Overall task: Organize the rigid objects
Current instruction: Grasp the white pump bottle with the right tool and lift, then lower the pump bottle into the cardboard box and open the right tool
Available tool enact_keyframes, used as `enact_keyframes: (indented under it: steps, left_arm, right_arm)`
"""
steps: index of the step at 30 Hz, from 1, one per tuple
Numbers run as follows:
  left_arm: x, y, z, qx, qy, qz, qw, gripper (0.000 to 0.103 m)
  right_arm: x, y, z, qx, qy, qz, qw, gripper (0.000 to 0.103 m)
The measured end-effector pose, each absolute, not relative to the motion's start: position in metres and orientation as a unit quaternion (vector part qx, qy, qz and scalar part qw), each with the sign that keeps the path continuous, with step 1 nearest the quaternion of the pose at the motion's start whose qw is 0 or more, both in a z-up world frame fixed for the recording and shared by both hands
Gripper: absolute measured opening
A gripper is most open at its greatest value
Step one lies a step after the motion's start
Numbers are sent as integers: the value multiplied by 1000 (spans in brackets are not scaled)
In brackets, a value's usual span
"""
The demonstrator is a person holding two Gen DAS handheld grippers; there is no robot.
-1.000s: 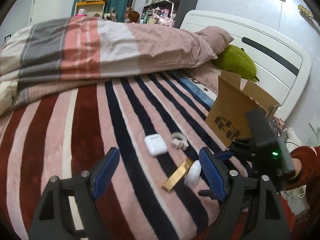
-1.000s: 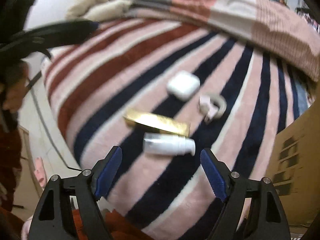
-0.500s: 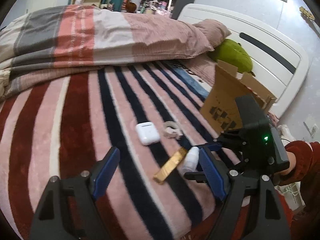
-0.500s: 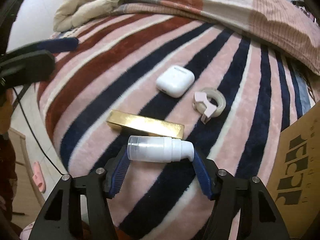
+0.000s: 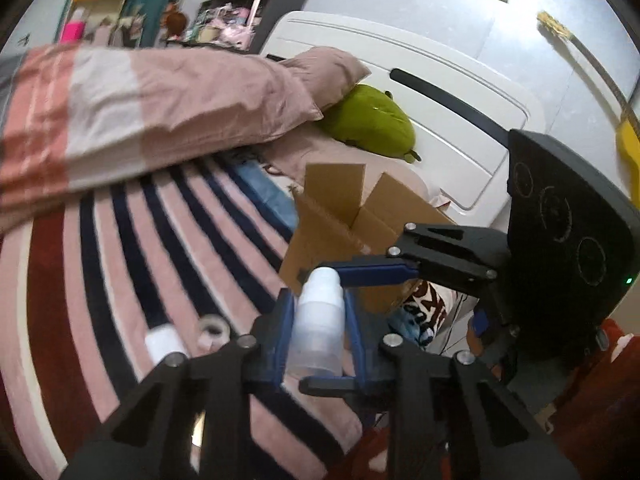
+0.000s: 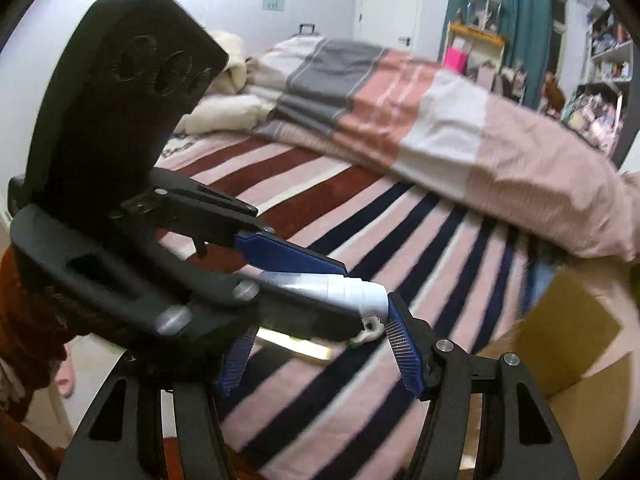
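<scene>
Left wrist view: the left gripper has its jaws closed across the body of the pump bottle. The right gripper comes in from the side, one blue finger on the cap and the other under the base, so it seems to clamp the bottle end to end. The bottle is in the air, just short of the cardboard box and not over its opening. A white case and a tape roll lie on the striped blanket, further from the box than the bottle.

Right wrist view: the cap presses on one pad of the right gripper; the base is hidden behind the left gripper. A gold bar lies below, apart from the box.

By my reading, nothing is visibly packed; the box's inside is hidden, and all four items are outside it.
</scene>
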State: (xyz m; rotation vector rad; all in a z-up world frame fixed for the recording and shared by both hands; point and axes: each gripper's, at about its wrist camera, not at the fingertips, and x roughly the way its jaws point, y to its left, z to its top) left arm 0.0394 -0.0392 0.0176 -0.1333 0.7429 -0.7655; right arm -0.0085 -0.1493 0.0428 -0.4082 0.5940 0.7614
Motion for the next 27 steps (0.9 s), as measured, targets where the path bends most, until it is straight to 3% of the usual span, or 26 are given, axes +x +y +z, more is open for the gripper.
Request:
enact_keyframes:
  steps: [9,16,22,23,24,26,27]
  left_arm:
    - [85,-131,42,-25,368,-410,834,23]
    - [110,-209,33,29,409,-417,811,23]
    - [120,-231,22,40,426,-401,810,24]
    - [120,-231,23,40,424,-395,814,33]
    - [120,-231,24,41,421,-389,818,53]
    - [117,-226,29,42,406,-373,833,73]
    - [115,-223,31,43,400,-369,838,74]
  right_arm:
    - [22,-231,59,-162,282,302,896,59]
    - [47,-291,43,-131,322,259,901,59]
    - [52,-312,34,-118,343,235,902,61]
    - [52,-315,33,-113,345,234,902,70]
    - [53,-319,32,-105,345,231,904,73]
    - [53,-324,31,-93,347,228,905,74]
    - [53,-326,31,-90,348,229,905,74]
